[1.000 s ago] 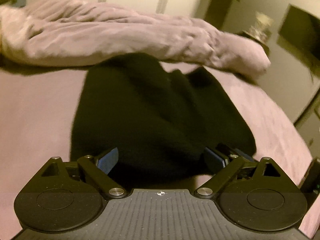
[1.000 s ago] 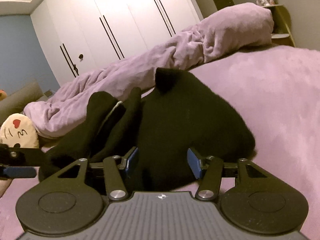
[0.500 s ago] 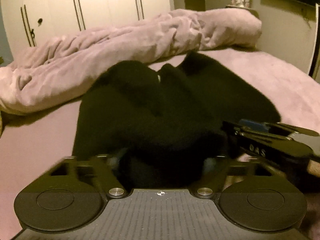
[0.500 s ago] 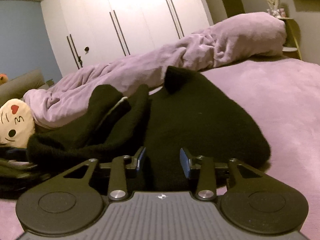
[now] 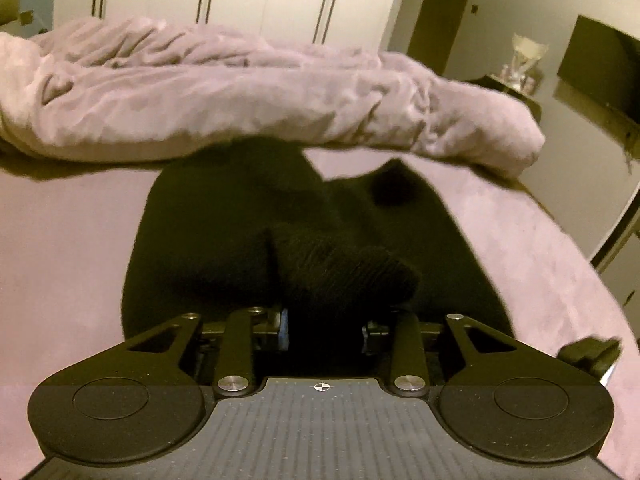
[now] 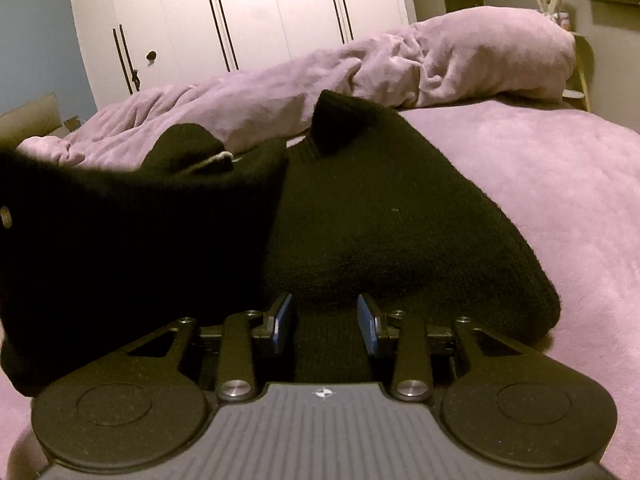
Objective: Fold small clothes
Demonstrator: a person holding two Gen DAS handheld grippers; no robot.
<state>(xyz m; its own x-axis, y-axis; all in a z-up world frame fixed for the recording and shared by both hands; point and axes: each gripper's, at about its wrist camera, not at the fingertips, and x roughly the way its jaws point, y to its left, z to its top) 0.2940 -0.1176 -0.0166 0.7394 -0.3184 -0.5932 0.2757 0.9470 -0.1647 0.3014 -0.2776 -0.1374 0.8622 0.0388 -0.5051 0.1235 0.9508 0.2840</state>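
Observation:
A black knit garment (image 5: pixel 224 232) lies on the purple bed. In the left wrist view my left gripper (image 5: pixel 325 330) has closed on a bunched ribbed fold of it (image 5: pixel 344 276), lifted above the rest. In the right wrist view the garment (image 6: pixel 400 232) fills the middle, with a raised fold on the left (image 6: pixel 132 232). My right gripper (image 6: pixel 325 326) has its blue pads (image 6: pixel 282 322) pressed on the garment's near edge, which passes between them.
A rumpled purple duvet (image 5: pixel 248 96) lies along the far side of the bed, also in the right wrist view (image 6: pixel 440 60). White wardrobe doors (image 6: pixel 248 12) stand behind. The bed's right edge (image 5: pixel 592 264) is close. A dark screen (image 5: pixel 604 68) hangs on the wall.
My left gripper closed on a fold of the black garment and lifted it. My right gripper narrowed on the near edge and moved closer to the garment.

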